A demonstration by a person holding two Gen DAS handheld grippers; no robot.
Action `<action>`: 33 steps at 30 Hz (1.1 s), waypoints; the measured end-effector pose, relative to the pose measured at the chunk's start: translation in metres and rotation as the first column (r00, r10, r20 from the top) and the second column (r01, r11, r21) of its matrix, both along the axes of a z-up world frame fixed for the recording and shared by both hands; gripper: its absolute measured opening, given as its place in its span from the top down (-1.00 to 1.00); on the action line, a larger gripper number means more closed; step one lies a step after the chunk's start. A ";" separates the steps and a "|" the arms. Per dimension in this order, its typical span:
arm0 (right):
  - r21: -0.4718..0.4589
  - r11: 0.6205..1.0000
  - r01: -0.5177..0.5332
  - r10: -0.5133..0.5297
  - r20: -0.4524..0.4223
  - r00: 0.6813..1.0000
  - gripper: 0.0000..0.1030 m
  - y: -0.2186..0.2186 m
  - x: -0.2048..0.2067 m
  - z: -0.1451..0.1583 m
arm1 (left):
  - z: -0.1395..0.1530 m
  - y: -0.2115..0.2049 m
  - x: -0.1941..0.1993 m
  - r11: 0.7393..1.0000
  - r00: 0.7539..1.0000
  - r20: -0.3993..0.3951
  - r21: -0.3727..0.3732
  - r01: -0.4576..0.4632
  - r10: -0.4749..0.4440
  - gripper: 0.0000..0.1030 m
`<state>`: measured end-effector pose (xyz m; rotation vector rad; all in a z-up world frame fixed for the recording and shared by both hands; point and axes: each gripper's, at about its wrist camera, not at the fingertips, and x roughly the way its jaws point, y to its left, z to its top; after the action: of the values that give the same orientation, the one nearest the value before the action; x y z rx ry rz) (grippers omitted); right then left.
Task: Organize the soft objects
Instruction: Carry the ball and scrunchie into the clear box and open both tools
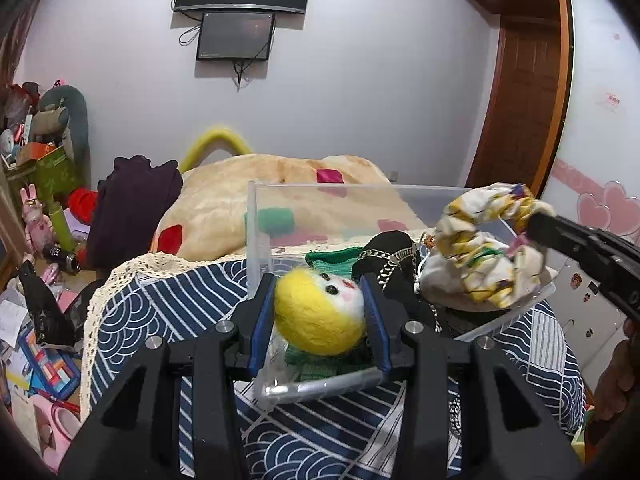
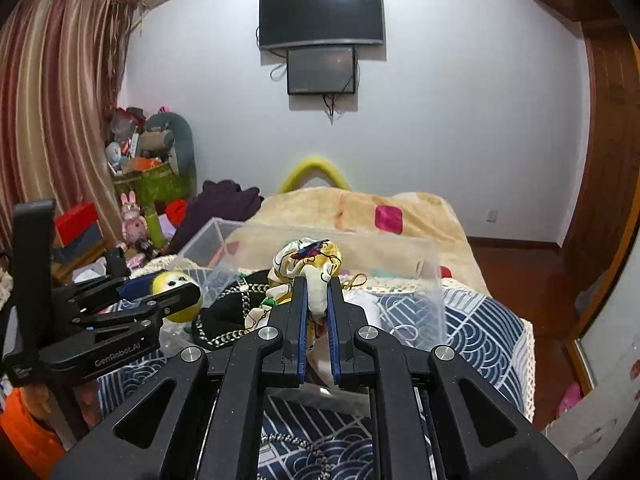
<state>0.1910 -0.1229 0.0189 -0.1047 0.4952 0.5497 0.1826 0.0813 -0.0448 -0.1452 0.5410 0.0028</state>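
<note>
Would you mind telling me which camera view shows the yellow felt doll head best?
The left wrist view: the yellow felt doll head fills the centre between the left gripper fingers, face visible. The right wrist view shows it small, partly hidden behind that gripper.

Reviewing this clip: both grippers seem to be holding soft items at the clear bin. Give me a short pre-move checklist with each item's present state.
1. Left gripper grips the yellow-haired doll at its head: ok, pads on both sides.
2. Right gripper holds the patterned scrunchie: ok, fabric pinched between the fingers.
3. Doll over the clear plastic bin: ok, at its near edge.
4. Scrunchie over the bin: ok, above the far right side.
5. Room inside for both: cannot tell; the black chain bag and green knit cloth already lie inside.
6. Grippers clear of each other: ok, apart.
</note>
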 end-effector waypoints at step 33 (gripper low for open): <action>-0.009 0.998 -0.056 0.056 -0.008 0.998 -0.36 -0.033 -0.039 0.007 | 0.025 -0.005 -0.052 0.999 0.998 0.054 0.020 0.031 -0.032 -0.65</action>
<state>0.1520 -0.1557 0.0257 -0.1259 0.5034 0.6031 0.1307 0.0763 -0.0203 -0.1179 0.4892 -0.0271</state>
